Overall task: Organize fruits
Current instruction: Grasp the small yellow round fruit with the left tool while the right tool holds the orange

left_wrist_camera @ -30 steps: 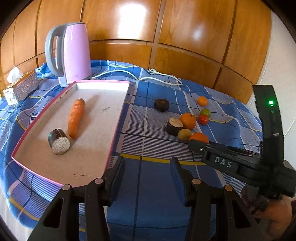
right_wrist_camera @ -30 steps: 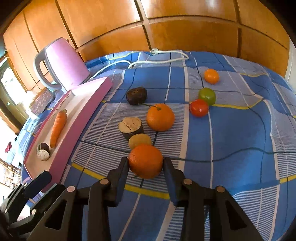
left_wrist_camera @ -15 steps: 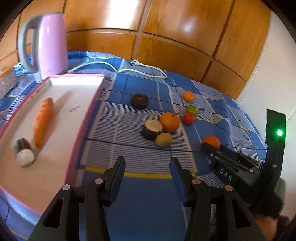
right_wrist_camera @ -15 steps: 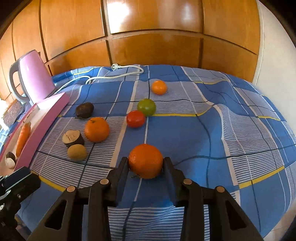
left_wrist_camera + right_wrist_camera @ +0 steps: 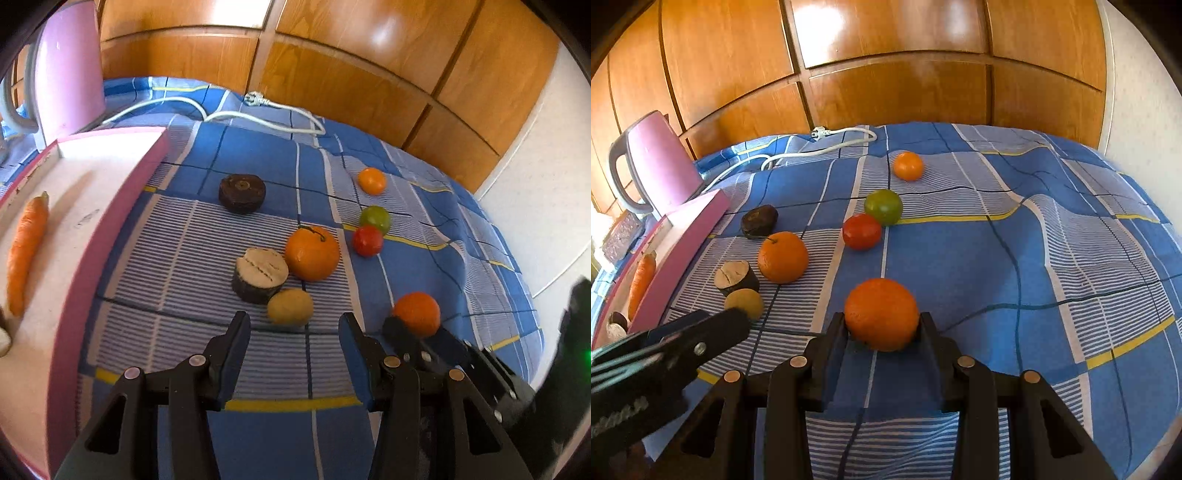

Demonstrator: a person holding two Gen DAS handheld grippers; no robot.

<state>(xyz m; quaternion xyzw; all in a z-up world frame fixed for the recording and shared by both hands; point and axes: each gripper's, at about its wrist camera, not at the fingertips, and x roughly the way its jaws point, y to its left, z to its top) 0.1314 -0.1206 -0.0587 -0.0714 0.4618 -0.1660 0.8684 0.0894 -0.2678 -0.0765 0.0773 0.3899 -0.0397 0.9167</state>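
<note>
Right gripper (image 5: 882,325) clamps the orange (image 5: 881,314) squarely between its fingertips.

Warm wooden panels (image 5: 886,92) fill the back, glossy, split by dark grooves; bright glare patches sit on the upper boards, daylight bouncing off the varnish; to the right a plain white wall (image 5: 535,192) meets the wood at a corner; below, a blue checked cloth (image 5: 1052,258) with white stripes and thin yellow lines covers the whole surface, rumpled into soft folds near the far edge; a white cable (image 5: 258,114) with its plug lies along the back of the cloth; at far left, harsh light washes the edge out.
</note>
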